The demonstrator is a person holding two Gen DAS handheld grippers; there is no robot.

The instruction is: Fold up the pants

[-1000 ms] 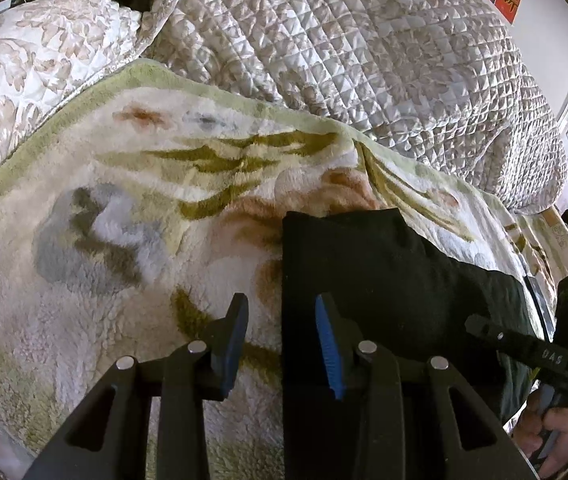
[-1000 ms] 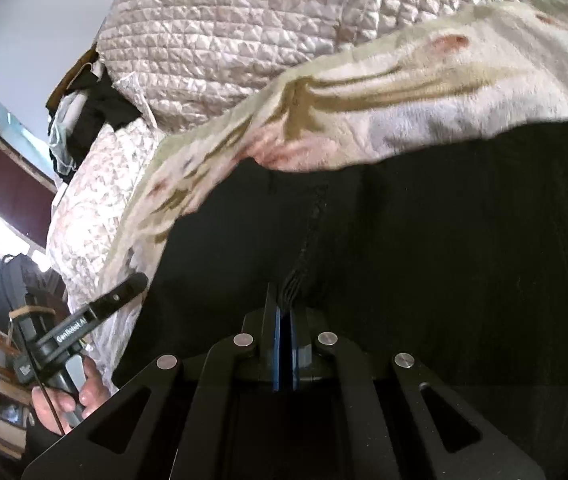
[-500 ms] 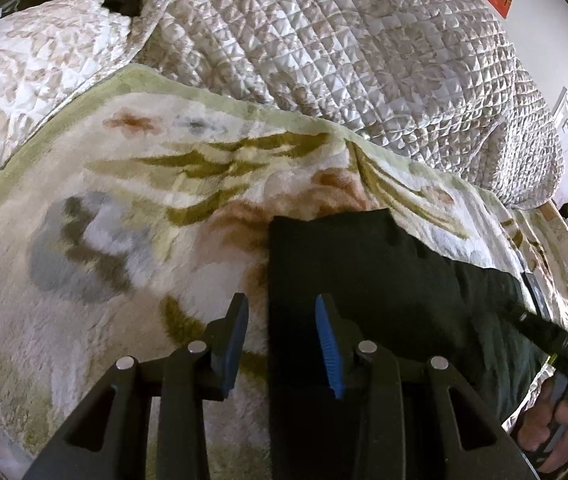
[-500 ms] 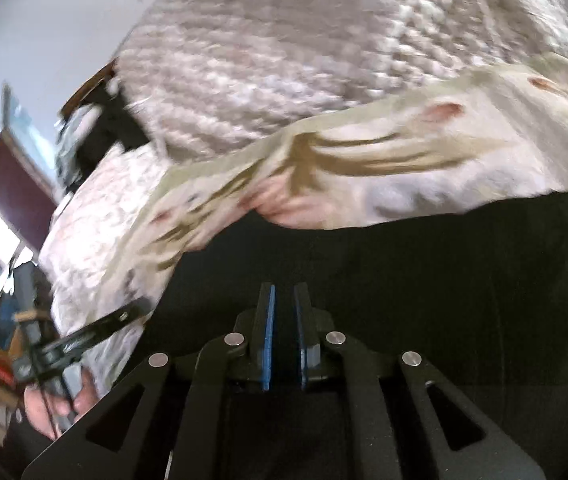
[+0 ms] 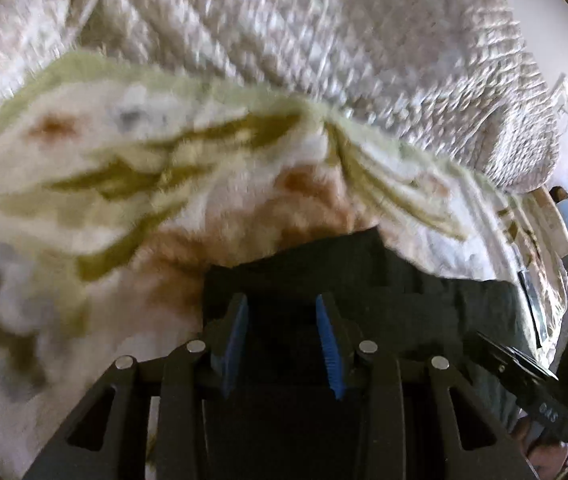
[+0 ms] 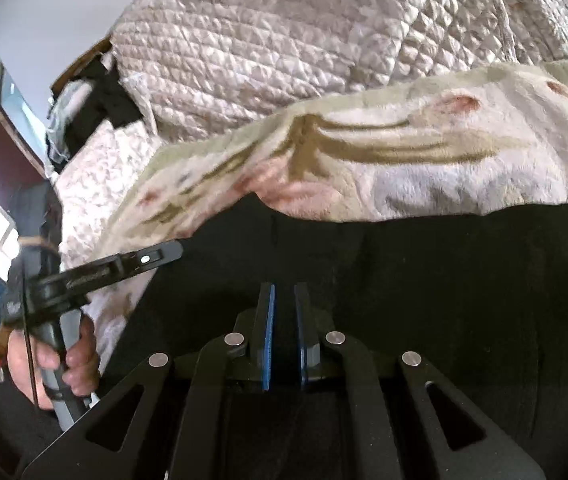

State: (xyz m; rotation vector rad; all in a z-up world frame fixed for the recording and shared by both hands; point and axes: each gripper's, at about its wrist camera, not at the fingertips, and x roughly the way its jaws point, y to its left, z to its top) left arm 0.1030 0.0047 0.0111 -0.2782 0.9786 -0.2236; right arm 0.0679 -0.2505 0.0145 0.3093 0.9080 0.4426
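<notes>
Black pants [image 5: 363,272] lie flat on a fluffy floral blanket [image 5: 124,184]. In the left wrist view my left gripper [image 5: 282,312] is open, its blue pads over the pants' end near the left edge. In the right wrist view the pants [image 6: 423,272] fill the lower frame. My right gripper [image 6: 284,300] is open with a narrow gap, low over the cloth and holding nothing. The right gripper also shows in the left wrist view [image 5: 523,376], and the left gripper in the right wrist view [image 6: 132,264].
A quilted pale bedspread [image 5: 343,40] is heaped behind the blanket; it also shows in the right wrist view [image 6: 284,48]. Dark clothes [image 6: 100,92] and furniture stand at the far left of the right wrist view.
My right gripper was shut on the pants and has opened a little, letting go. My left gripper has moved right, from straddling the pants' edge to over the cloth.
</notes>
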